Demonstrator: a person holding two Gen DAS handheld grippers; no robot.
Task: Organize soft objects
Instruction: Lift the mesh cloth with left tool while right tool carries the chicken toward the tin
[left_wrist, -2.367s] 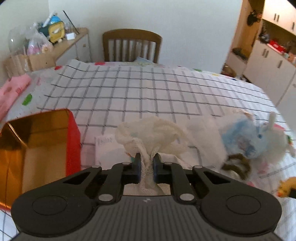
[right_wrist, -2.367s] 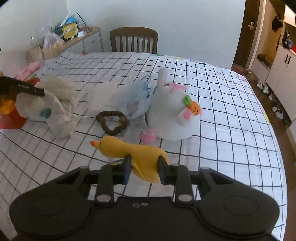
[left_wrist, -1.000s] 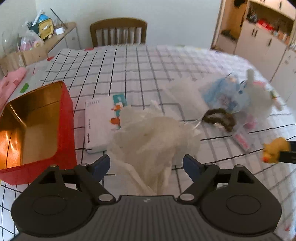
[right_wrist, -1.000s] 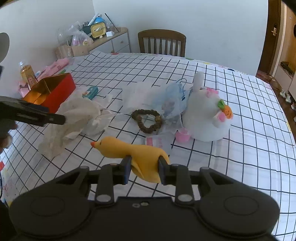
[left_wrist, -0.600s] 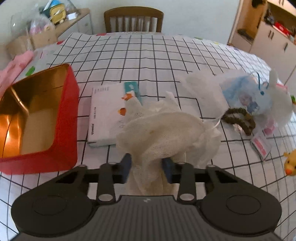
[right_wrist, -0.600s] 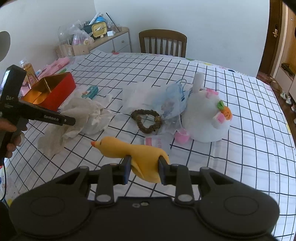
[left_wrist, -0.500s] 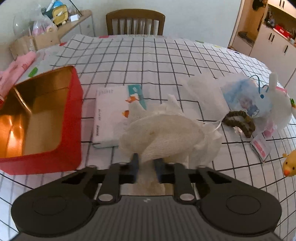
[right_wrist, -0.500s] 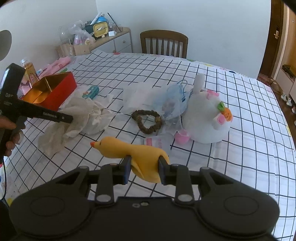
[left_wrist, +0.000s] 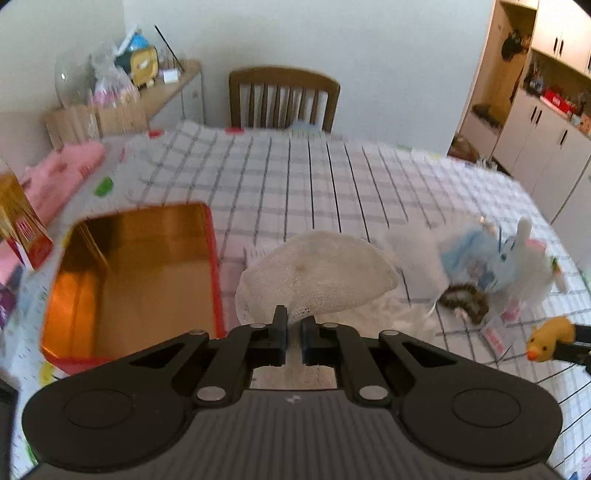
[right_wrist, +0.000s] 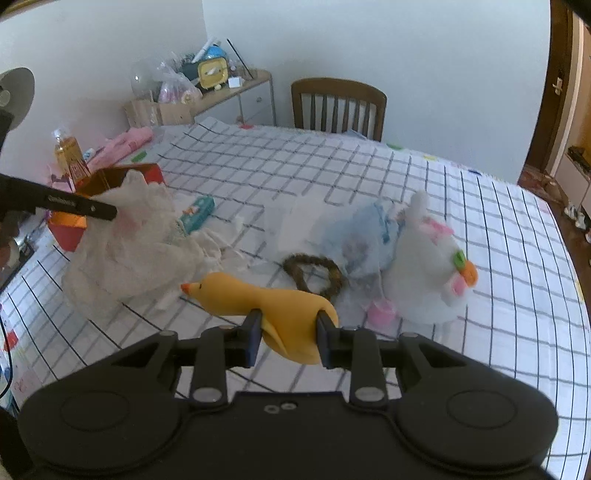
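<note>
My left gripper (left_wrist: 293, 325) is shut on a white gauze cloth (left_wrist: 314, 277) and holds it lifted just right of the open red tin (left_wrist: 133, 273). In the right wrist view the cloth (right_wrist: 133, 240) hangs from the left gripper (right_wrist: 110, 212) beside the tin (right_wrist: 66, 229). My right gripper (right_wrist: 290, 325) is shut on a yellow plush duck (right_wrist: 266, 299) above the checked tablecloth; the duck also shows in the left wrist view (left_wrist: 550, 338). A white plush rabbit (right_wrist: 428, 273) lies to the right.
A brown hair tie (right_wrist: 314, 273), a blue plastic bag (right_wrist: 369, 229) and a small tissue pack (right_wrist: 195, 214) lie on the checked tablecloth (right_wrist: 480, 206). A drink bottle (right_wrist: 70, 157) stands behind the tin. A wooden chair (right_wrist: 338, 107) stands at the far edge.
My left gripper closed on the cloth, lifted it and carried it left toward the red tin. My right gripper still holds the duck, now slightly lower and closer to the table items.
</note>
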